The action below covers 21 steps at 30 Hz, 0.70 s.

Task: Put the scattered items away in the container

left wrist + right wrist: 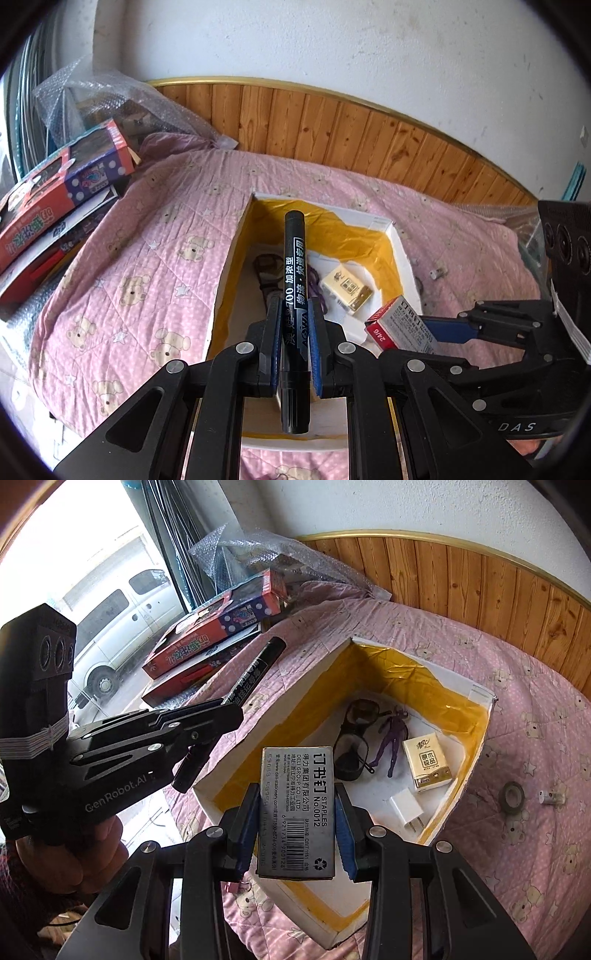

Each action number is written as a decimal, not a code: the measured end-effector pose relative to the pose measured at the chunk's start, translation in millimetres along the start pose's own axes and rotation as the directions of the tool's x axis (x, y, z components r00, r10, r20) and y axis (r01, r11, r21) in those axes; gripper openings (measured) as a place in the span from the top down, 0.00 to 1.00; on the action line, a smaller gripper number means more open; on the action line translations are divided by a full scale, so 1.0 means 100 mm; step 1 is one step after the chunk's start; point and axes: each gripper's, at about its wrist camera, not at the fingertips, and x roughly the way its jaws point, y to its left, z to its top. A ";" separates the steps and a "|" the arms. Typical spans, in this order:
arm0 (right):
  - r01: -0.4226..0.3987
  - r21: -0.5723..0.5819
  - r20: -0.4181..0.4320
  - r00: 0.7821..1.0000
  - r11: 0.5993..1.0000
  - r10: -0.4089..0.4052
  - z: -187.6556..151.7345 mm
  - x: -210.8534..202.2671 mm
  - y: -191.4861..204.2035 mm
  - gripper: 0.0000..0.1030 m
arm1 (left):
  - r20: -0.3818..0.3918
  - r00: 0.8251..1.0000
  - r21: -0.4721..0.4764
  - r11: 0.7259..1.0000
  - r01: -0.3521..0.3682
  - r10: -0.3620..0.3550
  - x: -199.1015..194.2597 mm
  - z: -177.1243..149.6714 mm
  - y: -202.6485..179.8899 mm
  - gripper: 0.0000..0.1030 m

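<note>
A white box with yellow taped inner walls (229, 269) (476, 734) lies open on the pink quilt. Inside are a tissue pack (347, 291) (426, 766), glasses (352, 738), a purple figure (391, 734) and a white charger plug (406, 805). My left gripper (293, 314) is shut on a black marker (293, 266) above the box's near end; the marker also shows in the right wrist view (255, 672). My right gripper (295, 812) is shut on a grey staples box (297, 812) over the box's near edge; it shows in the left wrist view (400, 326).
Red toy boxes (55, 184) (214, 624) and bubble wrap (110, 96) pile at the bed's left. A black tape roll (511, 797) and a small metal piece (552, 797) lie on the quilt right of the box. A pink binder clip (236, 886) lies below the near edge. A wooden headboard (351, 133) stands behind.
</note>
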 end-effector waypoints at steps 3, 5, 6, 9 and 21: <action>0.010 -0.006 -0.043 0.999 1.000 -0.010 0.04 0.13 -0.05 0.62 | -0.049 0.999 0.050 0.999 -0.018 0.020 0.16 -0.01 -0.02 0.87; 0.019 -0.015 -0.066 0.998 1.000 -0.020 0.06 0.20 -0.08 0.62 | -0.087 0.996 0.079 0.997 -0.020 0.027 0.28 -0.03 -0.03 0.87; 0.024 -0.028 -0.081 0.996 0.999 -0.026 0.07 0.25 -0.08 0.62 | -0.105 0.994 0.092 0.996 -0.021 0.031 0.33 -0.05 -0.03 0.87; 0.039 -0.061 -0.121 0.992 0.997 -0.046 0.09 0.37 -0.07 0.62 | -0.160 0.986 0.120 0.993 -0.022 0.041 0.46 -0.08 -0.02 0.87; 0.037 0.003 -0.274 0.961 0.999 -0.035 0.18 0.86 -0.31 0.62 | -0.333 0.941 0.150 0.989 -0.014 0.064 0.83 -0.18 0.08 0.87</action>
